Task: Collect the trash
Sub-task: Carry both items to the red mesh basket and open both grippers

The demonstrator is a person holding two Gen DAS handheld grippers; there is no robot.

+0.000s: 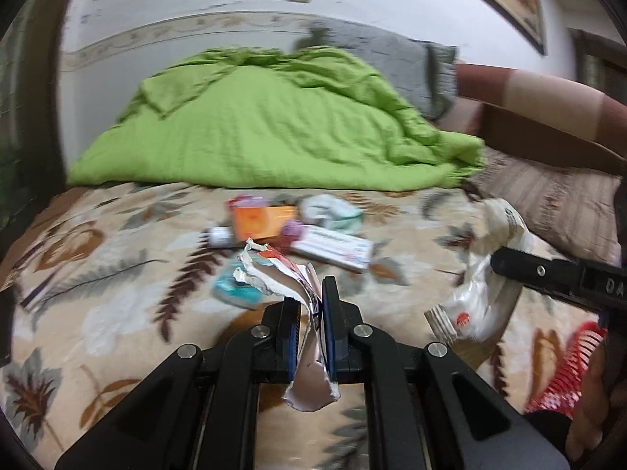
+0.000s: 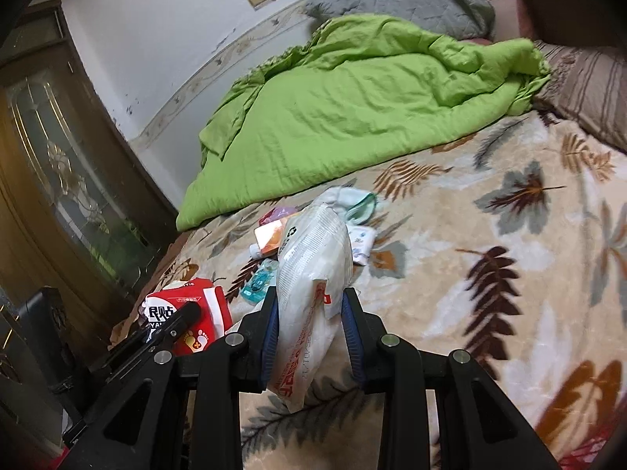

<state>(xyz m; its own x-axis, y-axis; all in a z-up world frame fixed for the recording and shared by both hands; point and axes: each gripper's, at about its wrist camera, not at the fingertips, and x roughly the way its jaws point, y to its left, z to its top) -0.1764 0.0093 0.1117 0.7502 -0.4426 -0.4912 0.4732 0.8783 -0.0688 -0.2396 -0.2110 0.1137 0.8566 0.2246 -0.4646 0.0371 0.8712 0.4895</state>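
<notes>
My left gripper (image 1: 311, 305) is shut on a torn red and white paper wrapper (image 1: 282, 270), held above the floral bedspread (image 1: 117, 274); the wrapper also shows in the right wrist view (image 2: 184, 313). My right gripper (image 2: 309, 305) is shut on a crumpled white plastic bag (image 2: 313, 258); the bag also shows at the right of the left wrist view (image 1: 486, 274). More trash lies ahead on the bed: an orange box (image 1: 258, 221), a white and blue box (image 1: 337, 248), a small white bottle (image 1: 219, 237), a teal packet (image 1: 239, 290) and a pale crumpled wrapper (image 1: 329, 211).
A bunched green quilt (image 1: 274, 125) covers the back of the bed, with a grey pillow (image 1: 395, 62) behind it and a striped pillow (image 1: 548, 203) at the right. A red basket (image 1: 568, 364) is at the lower right. A dark wooden cabinet (image 2: 58, 180) stands left of the bed.
</notes>
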